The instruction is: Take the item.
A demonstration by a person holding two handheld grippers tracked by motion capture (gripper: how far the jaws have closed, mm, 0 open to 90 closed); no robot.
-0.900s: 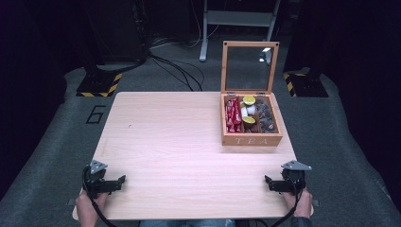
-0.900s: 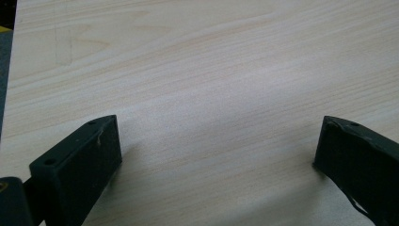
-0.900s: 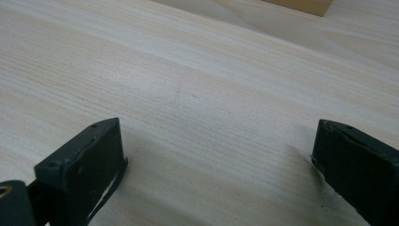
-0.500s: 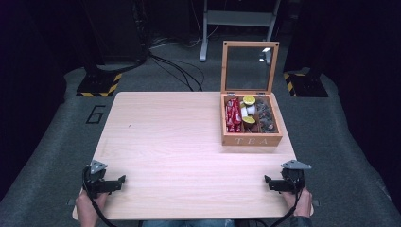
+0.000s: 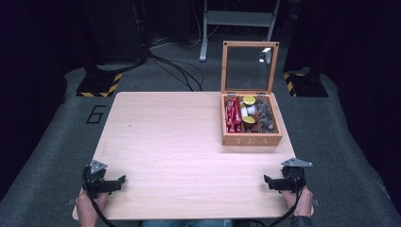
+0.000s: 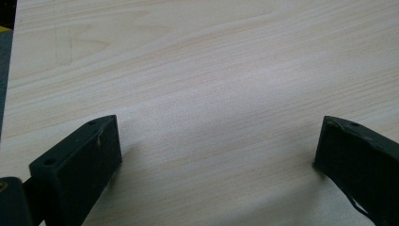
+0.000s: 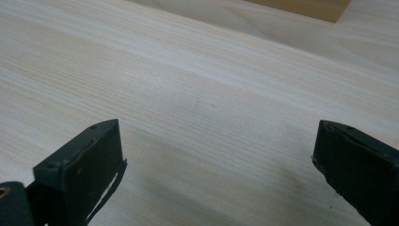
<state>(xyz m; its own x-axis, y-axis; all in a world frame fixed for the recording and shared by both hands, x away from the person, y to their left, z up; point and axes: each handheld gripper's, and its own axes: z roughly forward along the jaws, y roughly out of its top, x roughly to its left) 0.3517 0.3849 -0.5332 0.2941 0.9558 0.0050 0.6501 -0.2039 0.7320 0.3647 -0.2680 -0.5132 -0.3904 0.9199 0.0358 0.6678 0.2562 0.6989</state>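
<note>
A wooden box marked TEA [image 5: 252, 140] stands at the table's right, its glass lid [image 5: 249, 68] raised upright. Inside lie red packets [image 5: 232, 115], yellow-topped and white capsules [image 5: 248, 109] and dark pieces [image 5: 265, 118]. My left gripper [image 5: 122, 180] rests at the table's near left corner, held by a hand, and its jaws stand wide apart over bare wood [image 6: 216, 136]. At the near right corner my right gripper [image 5: 267, 182] is open too, nothing between its jaws [image 7: 216, 141]. A corner of the box [image 7: 306, 7] shows at the top of the right gripper view.
The light wooden table [image 5: 179, 142] stands on grey carpet. Behind it are black stands with yellow-black striped bases [image 5: 99, 85], cables [image 5: 179, 66] on the floor and a metal frame [image 5: 236, 19]. A "6" [image 5: 96, 114] is marked on the floor at left.
</note>
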